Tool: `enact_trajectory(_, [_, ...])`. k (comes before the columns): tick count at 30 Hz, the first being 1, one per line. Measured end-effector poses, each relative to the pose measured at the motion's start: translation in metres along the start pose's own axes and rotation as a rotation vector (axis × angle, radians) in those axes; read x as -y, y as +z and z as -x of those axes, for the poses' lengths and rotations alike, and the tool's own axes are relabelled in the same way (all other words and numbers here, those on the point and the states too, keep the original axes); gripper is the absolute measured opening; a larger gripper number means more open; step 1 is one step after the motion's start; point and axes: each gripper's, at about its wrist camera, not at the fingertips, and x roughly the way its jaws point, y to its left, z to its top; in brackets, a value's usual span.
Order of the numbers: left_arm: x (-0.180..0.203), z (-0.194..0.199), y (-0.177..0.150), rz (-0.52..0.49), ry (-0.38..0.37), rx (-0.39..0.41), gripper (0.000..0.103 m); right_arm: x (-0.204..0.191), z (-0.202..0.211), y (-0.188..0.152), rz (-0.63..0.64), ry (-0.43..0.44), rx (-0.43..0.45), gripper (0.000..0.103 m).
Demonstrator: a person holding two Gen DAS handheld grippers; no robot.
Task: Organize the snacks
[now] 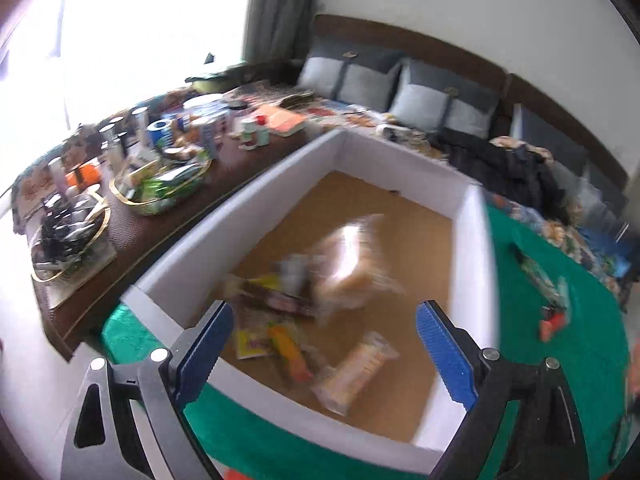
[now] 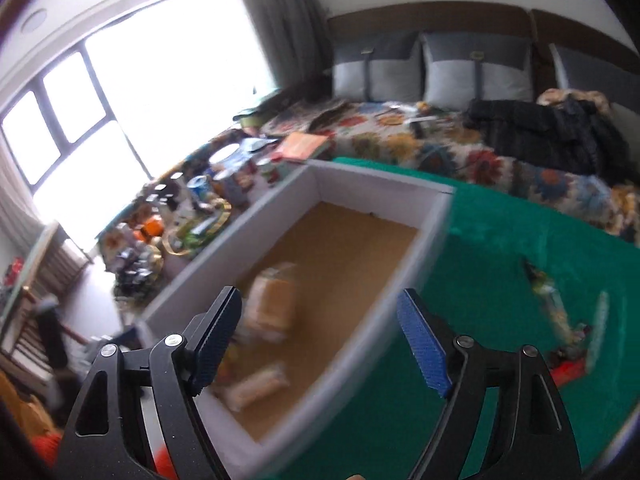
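A white-walled cardboard box (image 1: 280, 168) with a brown floor sits on a green cloth (image 1: 560, 340). Inside it lie several snack packs: a blurred clear bag of buns (image 1: 352, 264), a pale wrapped bar (image 1: 360, 368), a yellow packet (image 1: 252, 340) and an orange stick pack (image 1: 290, 350). My left gripper (image 1: 324, 344) hovers open above the box's near end with nothing between its blue pads. My right gripper (image 2: 320, 340) is open too, over the box's right wall (image 2: 404, 292), with nothing between its pads. A few loose snacks (image 2: 560, 320) lie on the cloth to the right.
A dark side table (image 1: 160, 224) left of the box carries gold-rimmed trays (image 1: 160, 188), cans and bottles. Behind it is a bed with a floral quilt (image 2: 460, 156), grey pillows (image 2: 472, 68) and a black jacket (image 2: 552, 132). A bright window (image 2: 80, 120) fills the left.
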Motion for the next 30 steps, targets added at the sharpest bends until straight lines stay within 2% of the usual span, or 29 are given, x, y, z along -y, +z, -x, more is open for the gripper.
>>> enact_trajectory(2, [0.026,0.013,-0.009,-0.029,-0.079,0.014,0.092,0.041,0.003,-0.038,-0.002,-0.086,-0.011,0.083])
enact_trajectory(4, [0.059,0.028,-0.025,-0.073,-0.173,0.017,0.094,0.087,0.01,-0.091,-0.005,-0.194,-0.039,0.083])
enact_trajectory(5, [0.077,0.031,-0.032,-0.1,-0.215,0.014,0.098,0.113,0.016,-0.125,-0.011,-0.274,-0.061,0.083])
enact_trajectory(7, [0.121,0.033,-0.051,-0.172,-0.295,-0.001,0.103,0.164,0.041,-0.184,-0.046,-0.396,-0.086,0.083])
enact_trajectory(9, [0.162,0.023,-0.073,-0.24,-0.358,-0.042,0.103,0.199,0.067,-0.218,-0.083,-0.471,-0.083,0.083])
enact_trajectory(11, [0.205,-0.001,-0.097,-0.313,-0.381,-0.116,0.103,0.234,0.093,-0.248,-0.126,-0.556,-0.089,0.083])
enact_trajectory(14, [0.257,-0.042,-0.129,-0.383,-0.37,-0.196,0.103,0.27,0.12,-0.275,-0.183,-0.654,-0.095,0.083])
enact_trajectory(17, [0.293,-0.077,-0.144,-0.421,-0.333,-0.233,0.103,0.29,0.134,-0.288,-0.245,-0.681,-0.078,0.083])
enact_trajectory(20, [0.315,-0.107,-0.151,-0.457,-0.27,-0.257,0.102,0.306,0.132,-0.293,-0.325,-0.647,-0.084,0.083])
enact_trajectory(26, [0.317,-0.139,-0.155,-0.449,-0.211,-0.27,0.103,0.313,0.121,-0.295,-0.318,-0.631,-0.105,0.083])
enact_trajectory(27, [0.314,-0.143,-0.156,-0.444,-0.208,-0.287,0.102,0.314,0.123,-0.297,-0.323,-0.627,-0.099,0.084])
enact_trajectory(30, [0.311,-0.143,-0.156,-0.441,-0.223,-0.261,0.102,0.311,0.125,-0.3,-0.328,-0.629,-0.092,0.086])
